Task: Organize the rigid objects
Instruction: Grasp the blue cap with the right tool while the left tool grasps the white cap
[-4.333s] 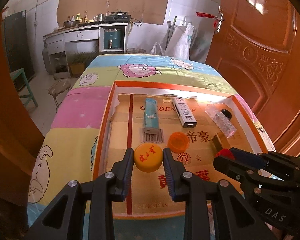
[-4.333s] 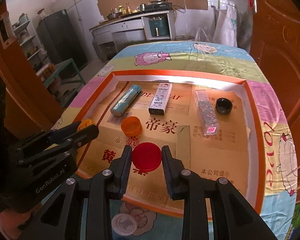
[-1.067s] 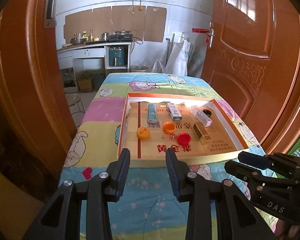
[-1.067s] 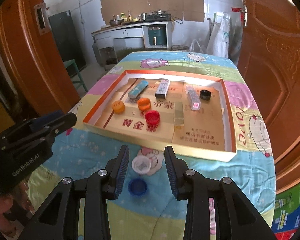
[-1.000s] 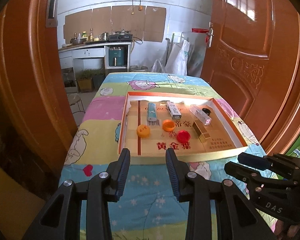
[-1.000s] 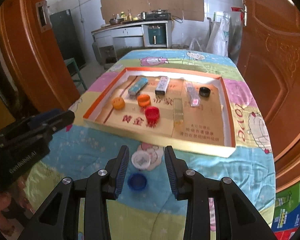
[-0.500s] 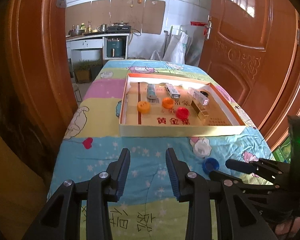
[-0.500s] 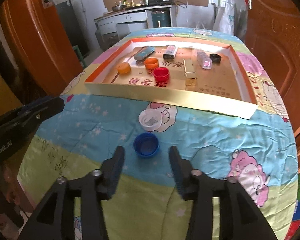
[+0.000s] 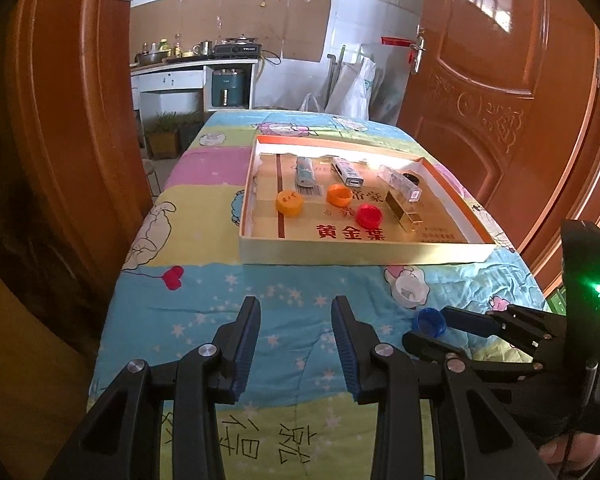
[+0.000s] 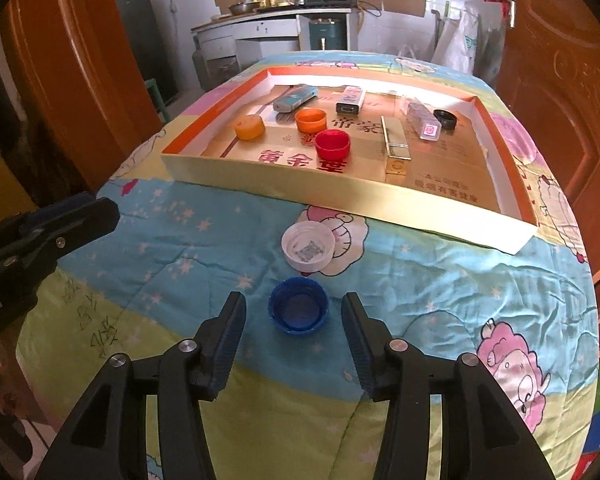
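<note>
A shallow cardboard tray (image 10: pixel 364 194) (image 9: pixel 364 252) lies on the quilted table. In it sit a yellow cap (image 10: pixel 250 127), an orange cap (image 10: pixel 310 120), a red cap (image 10: pixel 332 143), a gold box (image 10: pixel 396 148), a teal bar (image 10: pixel 294 97), a white bar (image 10: pixel 350 100), a clear box (image 10: pixel 422 120) and a black cap (image 10: pixel 445 119). A blue cap (image 10: pixel 298 310) (image 9: pixel 431 321) and a white cap (image 10: pixel 308 248) (image 9: pixel 409 292) lie on the quilt in front of the tray. My right gripper (image 10: pixel 294 342) is open, its fingers either side of the blue cap. My left gripper (image 9: pixel 296 348) is open and empty over bare quilt.
Orange wooden doors (image 9: pixel 512 92) stand on both sides of the table. A kitchen counter (image 9: pixel 192 70) with pots is at the back. A green stool (image 10: pixel 160 96) stands left of the table. The quilt drops off at the near and right edges.
Both grippers have pulled back from the tray toward the near table edge. The right gripper has lowered and opened wider around the blue cap.
</note>
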The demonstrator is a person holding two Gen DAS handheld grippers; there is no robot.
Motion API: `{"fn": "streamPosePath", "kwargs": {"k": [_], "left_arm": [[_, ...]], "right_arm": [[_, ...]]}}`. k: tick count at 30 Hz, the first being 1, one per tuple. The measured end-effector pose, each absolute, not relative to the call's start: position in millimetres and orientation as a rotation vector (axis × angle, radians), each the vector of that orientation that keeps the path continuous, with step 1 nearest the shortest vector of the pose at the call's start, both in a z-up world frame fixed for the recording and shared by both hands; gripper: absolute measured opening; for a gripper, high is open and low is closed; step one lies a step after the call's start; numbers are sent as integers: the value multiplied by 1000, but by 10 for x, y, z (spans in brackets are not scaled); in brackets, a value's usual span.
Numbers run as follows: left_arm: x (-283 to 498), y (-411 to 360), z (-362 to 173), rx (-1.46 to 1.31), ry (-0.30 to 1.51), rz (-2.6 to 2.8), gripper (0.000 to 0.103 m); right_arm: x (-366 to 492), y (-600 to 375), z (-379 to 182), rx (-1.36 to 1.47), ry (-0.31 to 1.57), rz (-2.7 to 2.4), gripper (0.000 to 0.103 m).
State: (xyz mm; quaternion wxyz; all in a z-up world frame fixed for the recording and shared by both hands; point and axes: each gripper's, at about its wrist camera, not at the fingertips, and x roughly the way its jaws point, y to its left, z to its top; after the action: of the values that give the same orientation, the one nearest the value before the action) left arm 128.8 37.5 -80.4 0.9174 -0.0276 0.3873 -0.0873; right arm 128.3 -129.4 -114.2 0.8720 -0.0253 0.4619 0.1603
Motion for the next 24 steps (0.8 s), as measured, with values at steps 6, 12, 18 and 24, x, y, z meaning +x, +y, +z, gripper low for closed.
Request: {"fn": "streamPosePath", "kwargs": {"k": [6,12,18,24], "left_arm": [[1347,235,-822,-66,813,-240,37],[1485,-125,-881,-63,844,-421,37],[1585,-471,-1004,-9,872,-536,44],[1695,-608,-1142,43,898,-509,44]], "right_arm": [[1264,-1298,-1153,-77,960,325,32],[1156,-1521,-1006,-49,905,295,32],[1041,-1857,-972,5,899,230,32],[1019,-2102,-1017,60,906,199,32]]}}
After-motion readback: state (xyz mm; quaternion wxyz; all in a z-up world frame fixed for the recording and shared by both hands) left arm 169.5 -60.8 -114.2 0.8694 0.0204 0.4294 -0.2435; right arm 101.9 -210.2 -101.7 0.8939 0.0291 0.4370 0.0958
